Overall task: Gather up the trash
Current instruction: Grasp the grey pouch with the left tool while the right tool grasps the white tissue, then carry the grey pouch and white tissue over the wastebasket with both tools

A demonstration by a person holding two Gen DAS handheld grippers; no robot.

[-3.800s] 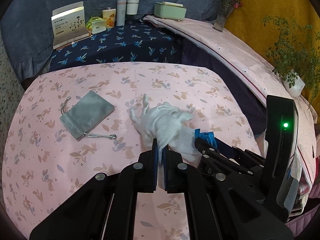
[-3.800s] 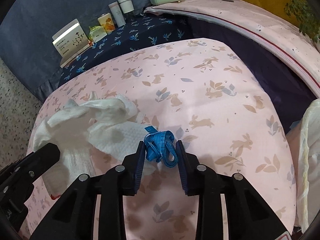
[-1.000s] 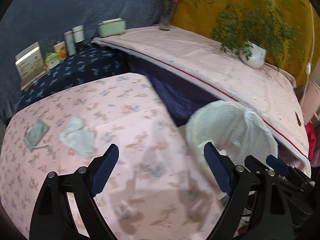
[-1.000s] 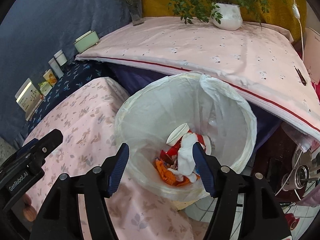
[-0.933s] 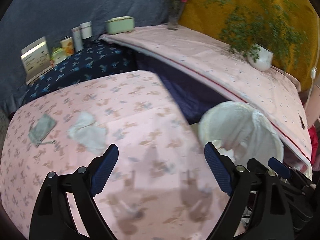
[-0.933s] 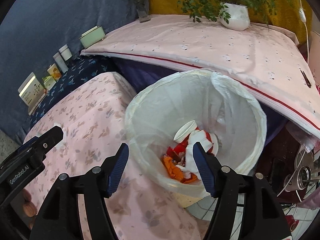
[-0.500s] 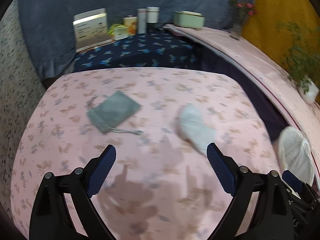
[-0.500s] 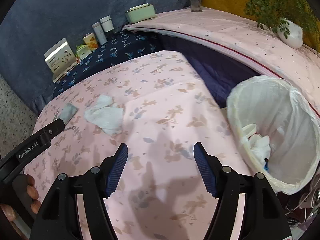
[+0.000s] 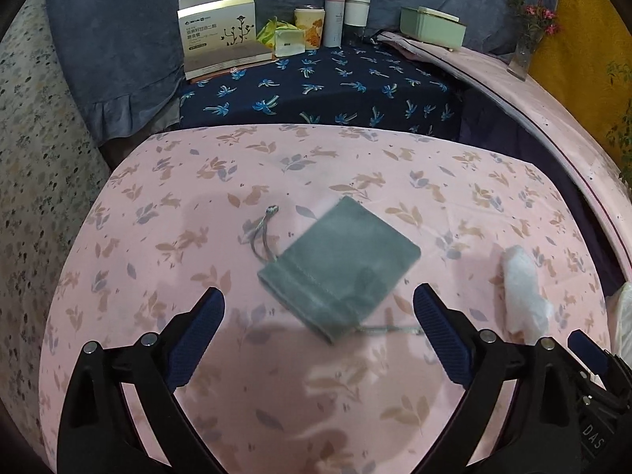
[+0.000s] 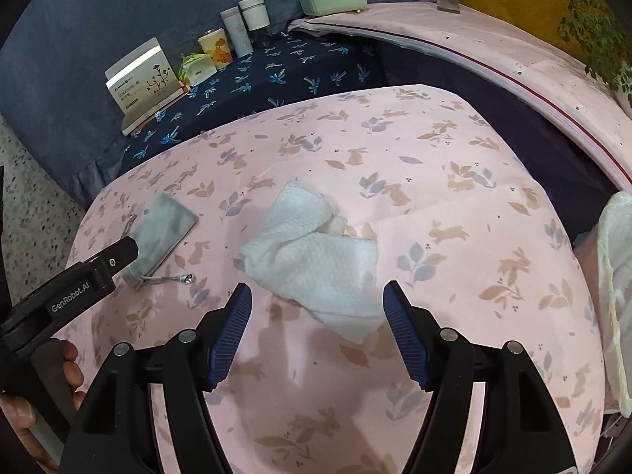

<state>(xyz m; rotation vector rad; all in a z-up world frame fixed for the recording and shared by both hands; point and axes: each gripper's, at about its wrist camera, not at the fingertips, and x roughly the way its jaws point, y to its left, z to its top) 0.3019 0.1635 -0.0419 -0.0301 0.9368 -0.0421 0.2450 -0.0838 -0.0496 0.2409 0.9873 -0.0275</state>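
Above the pink tabletop (image 9: 166, 245), my left hand-held gripper (image 9: 318, 310) hangs with jaws spread wide; they have just been opening further, nothing pinched. Grey drawstring pouch (image 9: 339, 262) lies flat on the cloth ahead of and between the tips, not touched, its cord trailing toward the right finger. My right hand-held gripper (image 10: 316, 308) is also open and empty, tips either side of the near corner of the white crumpled tissue (image 10: 316, 252), pads apart from it. In the right view the pouch sits left of the tissue, near but separate. White bin liner (image 10: 614, 276) shows at the tabletop's right edge. Farther back, on dark blue cloth: a box (image 9: 221, 39), cups (image 9: 357, 8), a green case (image 9: 432, 25).
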